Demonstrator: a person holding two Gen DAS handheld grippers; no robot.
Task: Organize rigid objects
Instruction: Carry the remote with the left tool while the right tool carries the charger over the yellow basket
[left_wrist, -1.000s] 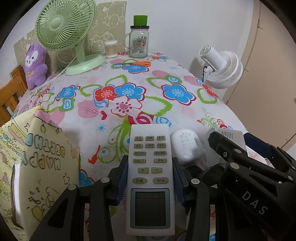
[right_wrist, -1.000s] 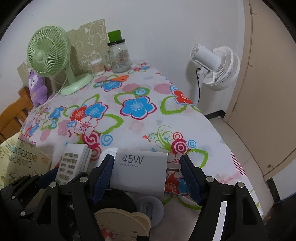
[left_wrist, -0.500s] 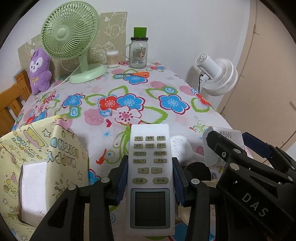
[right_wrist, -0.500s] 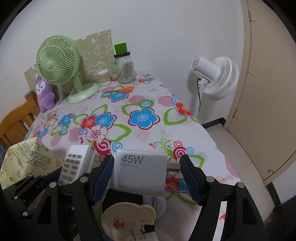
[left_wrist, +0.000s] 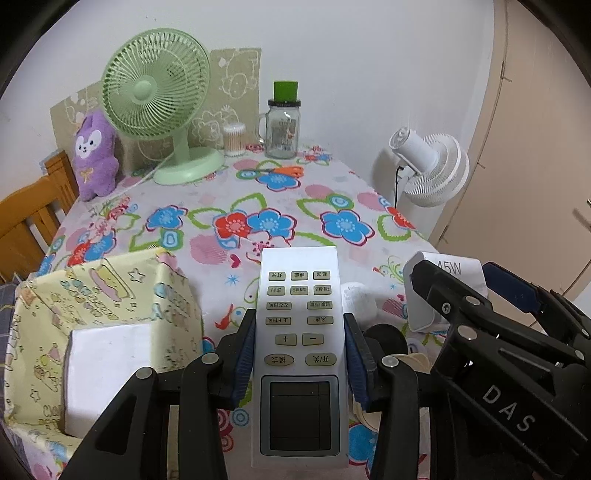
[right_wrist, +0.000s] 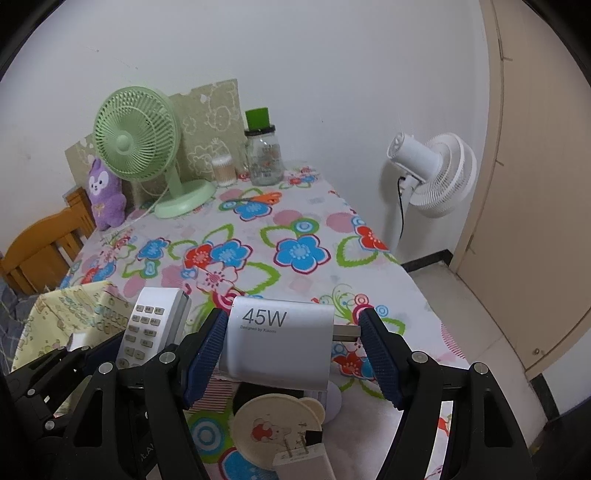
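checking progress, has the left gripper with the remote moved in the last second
Yes. The left gripper, shut on the remote, has risen and pulled back: the green fan sits lower, and smaller.

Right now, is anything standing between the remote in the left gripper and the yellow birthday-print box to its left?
Nothing visible: the white air-conditioner remote, clamped in the left gripper, sits beside the open yellow box, with no object between them.

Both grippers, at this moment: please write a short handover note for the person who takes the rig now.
Left gripper: shut on the remote control, held above the table.
Right gripper: shut on the 45W charger, its prongs against the right finger.
The yellow box sits open at the left; nothing visible inside.
Left to do: place both items; a round cream piece and a small white plug lie below.
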